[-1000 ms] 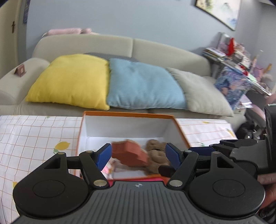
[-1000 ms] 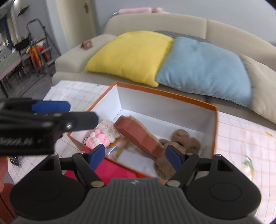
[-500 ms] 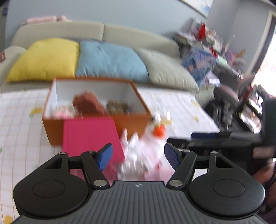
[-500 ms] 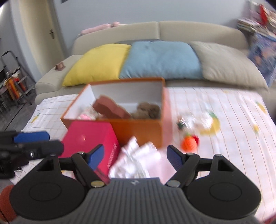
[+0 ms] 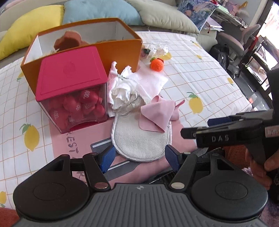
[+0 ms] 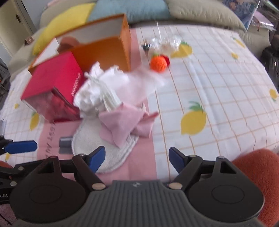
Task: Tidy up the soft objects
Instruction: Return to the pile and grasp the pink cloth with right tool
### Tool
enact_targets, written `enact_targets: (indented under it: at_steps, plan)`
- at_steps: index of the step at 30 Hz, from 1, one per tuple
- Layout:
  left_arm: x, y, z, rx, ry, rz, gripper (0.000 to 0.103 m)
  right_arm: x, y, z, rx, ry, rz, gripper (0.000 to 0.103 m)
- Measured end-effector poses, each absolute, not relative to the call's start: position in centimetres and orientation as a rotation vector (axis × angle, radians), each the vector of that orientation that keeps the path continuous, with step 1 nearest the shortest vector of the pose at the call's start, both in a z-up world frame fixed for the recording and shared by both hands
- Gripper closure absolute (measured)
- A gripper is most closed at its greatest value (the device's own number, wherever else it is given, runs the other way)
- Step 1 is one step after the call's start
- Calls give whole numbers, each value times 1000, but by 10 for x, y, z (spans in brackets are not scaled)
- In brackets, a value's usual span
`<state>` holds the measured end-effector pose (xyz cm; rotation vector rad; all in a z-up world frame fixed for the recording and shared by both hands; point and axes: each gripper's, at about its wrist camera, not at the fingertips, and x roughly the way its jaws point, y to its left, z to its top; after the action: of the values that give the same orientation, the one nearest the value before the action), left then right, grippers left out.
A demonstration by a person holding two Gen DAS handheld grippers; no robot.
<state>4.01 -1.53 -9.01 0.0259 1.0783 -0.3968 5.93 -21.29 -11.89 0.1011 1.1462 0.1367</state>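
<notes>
A pile of soft things lies on a pink mat: a white terry pad, a pink cloth on it, and a crumpled white cloth behind. My left gripper is open, its blue pads on either side of the terry pad's near edge without pressing on it. In the right wrist view my right gripper is open over the mat, just right of the terry pad and the pink cloth. An orange crochet ball lies farther back. The orange box holds brown plush toys.
A clear box with a pink lid, full of red pieces, stands left of the pile. Crinkled clear wrap lies behind the ball. The lemon-print tablecloth stretches right. Sofa cushions are beyond. A fuzzy orange-red mass sits at bottom right.
Both grippers have pulled back from the orange box, tilted downward and sunk toward the pile of cloths in front of it. Both remain open and hold nothing.
</notes>
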Motion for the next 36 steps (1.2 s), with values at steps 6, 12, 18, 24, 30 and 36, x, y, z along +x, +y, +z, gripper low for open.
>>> enact_targets:
  at_steps: [6,12,18,24,30,36]
  plan:
    - [51,-20,-101,25,1076,-389,26,66,-207,-130,102,1179,168,24]
    - [65,-23,-120,57,1105,-373,26,82,-203,-134,104,1138,192,25]
    - [76,-16,-130,31,1132,-334,26,108,-191,-140,4,1085,222,23]
    - [85,-13,-138,-1,1149,-315,26,128,-181,-156,-78,1059,268,25]
    - [88,-15,-145,1,1165,-321,26,129,-195,-172,-31,1117,251,63]
    - [89,-20,-147,16,1162,-333,26,126,-204,-168,32,1126,257,91]
